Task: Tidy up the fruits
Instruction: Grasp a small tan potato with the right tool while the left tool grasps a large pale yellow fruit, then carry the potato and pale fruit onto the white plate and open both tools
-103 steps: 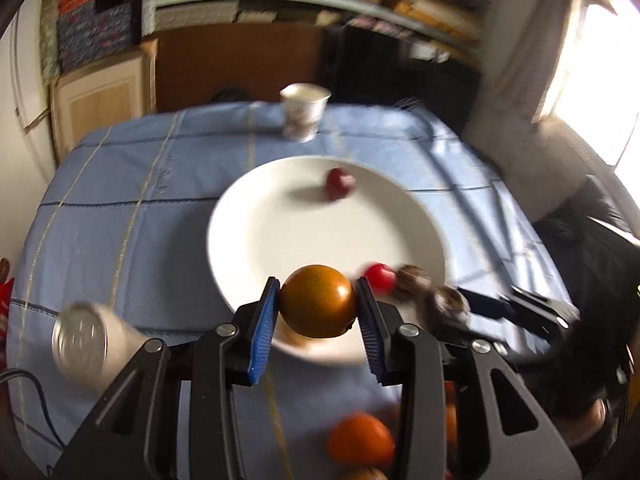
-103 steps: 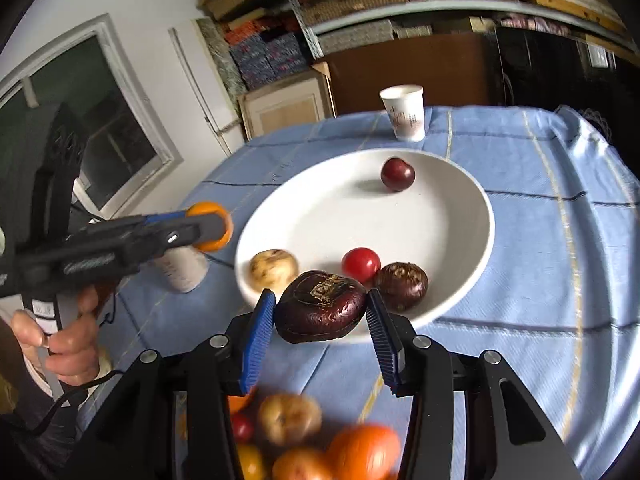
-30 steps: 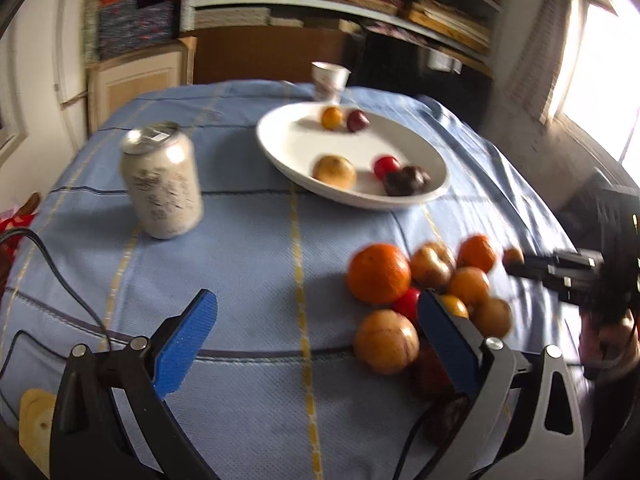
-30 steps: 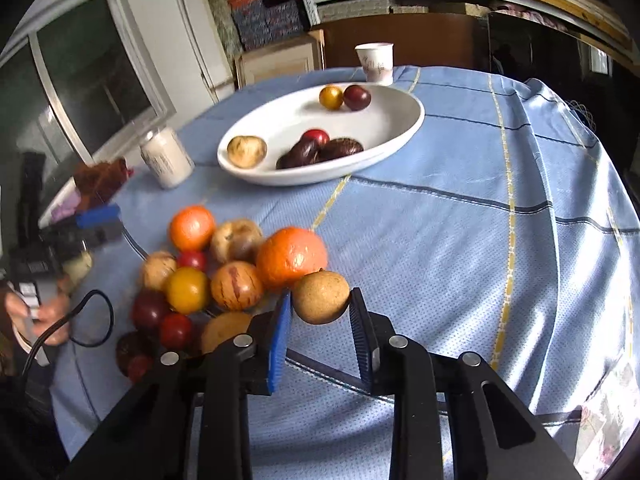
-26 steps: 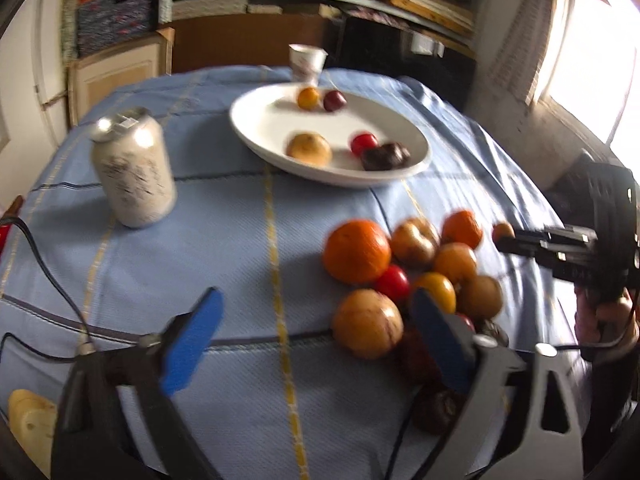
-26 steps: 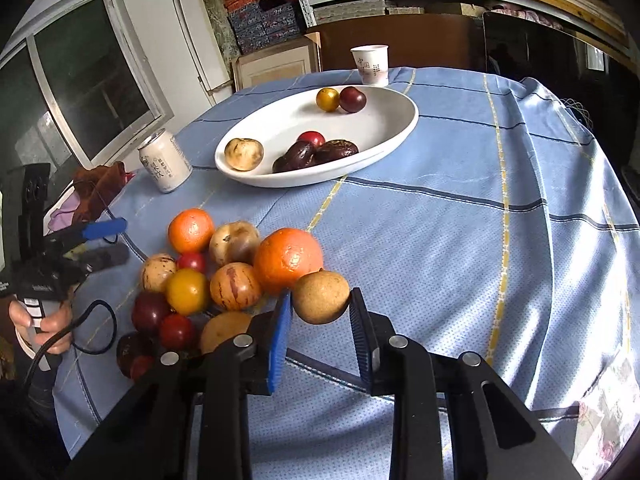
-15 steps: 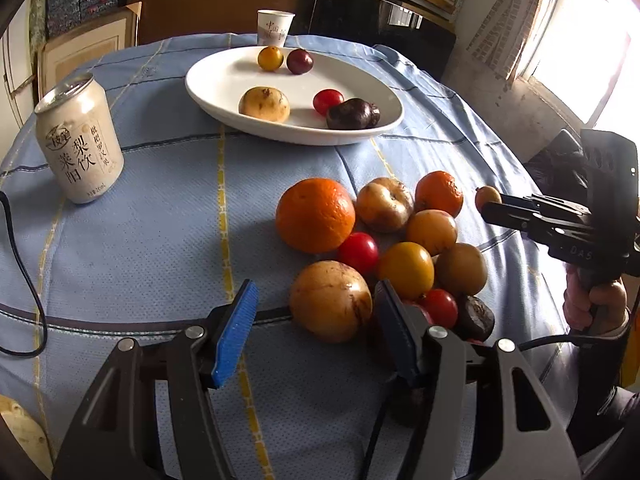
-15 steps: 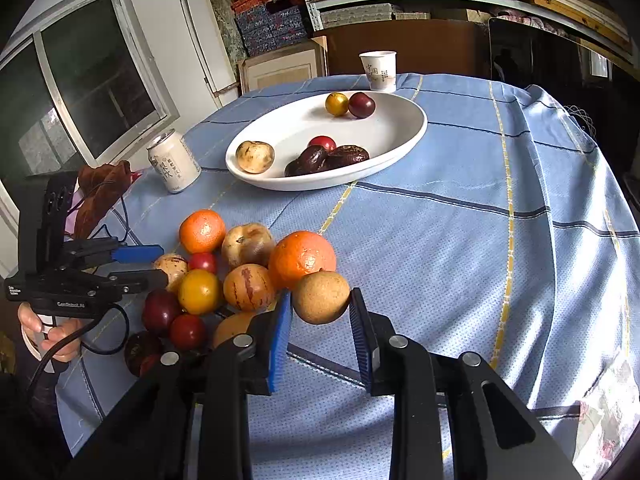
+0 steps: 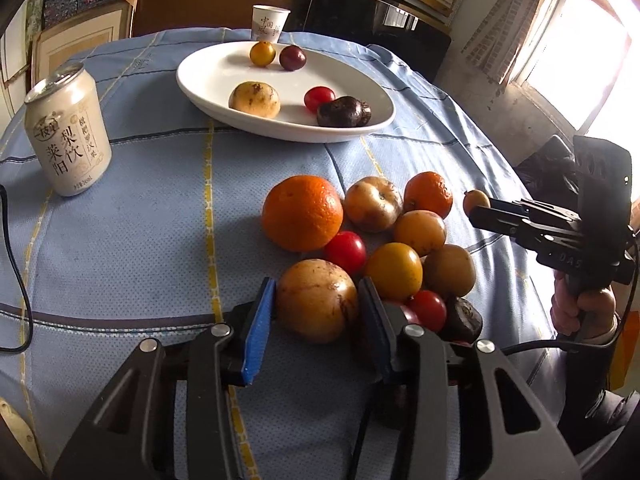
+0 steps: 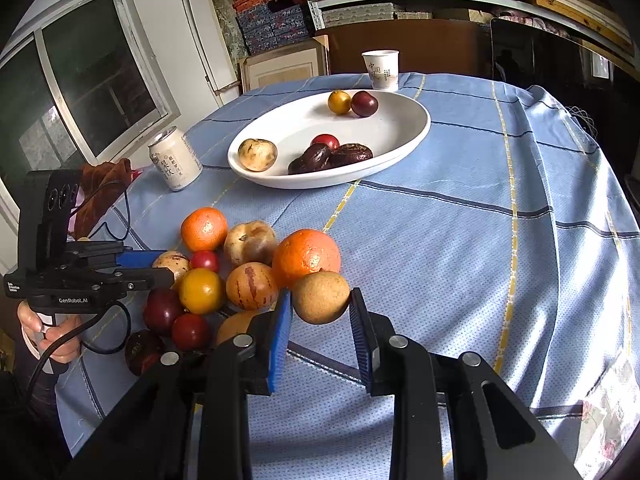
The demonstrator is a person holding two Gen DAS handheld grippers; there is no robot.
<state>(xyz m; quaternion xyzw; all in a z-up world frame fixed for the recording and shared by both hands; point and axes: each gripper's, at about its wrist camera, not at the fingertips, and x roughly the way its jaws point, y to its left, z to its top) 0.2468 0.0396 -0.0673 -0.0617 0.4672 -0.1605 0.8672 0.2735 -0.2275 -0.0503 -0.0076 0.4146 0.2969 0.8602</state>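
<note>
Since a second ago, the left gripper (image 9: 316, 304) has been brought down onto the fruit pile (image 9: 384, 248) and its jaws have just been closing; a speckled brown-yellow round fruit (image 9: 316, 300) is now clamped between the blue pads (image 9: 258, 320), still resting on the cloth at the near edge of the pile.

A counter covered by a light-blue checked cloth (image 10: 480, 240) is seen, and on its far half a white oval plate (image 10: 384, 144) is set. On the plate a pale spotted fruit (image 10: 257, 154), two dark wrinkled fruits (image 10: 332, 157), a red tomato (image 10: 326, 140), a yellow fruit (image 10: 340, 101) and a maroon one (image 10: 364, 104) are held.

A cream drink can (image 9: 67, 132) stands left of the plate, and a white paper cup (image 9: 269, 23) behind it.

In the pile, a large orange (image 9: 303, 213) lies touching smaller orange, yellow, red and dark fruits.

The right gripper (image 10: 320, 312) is held just beside the pile, its jaws clamped on a small tan round fruit (image 10: 320, 297), raised off the cloth.
</note>
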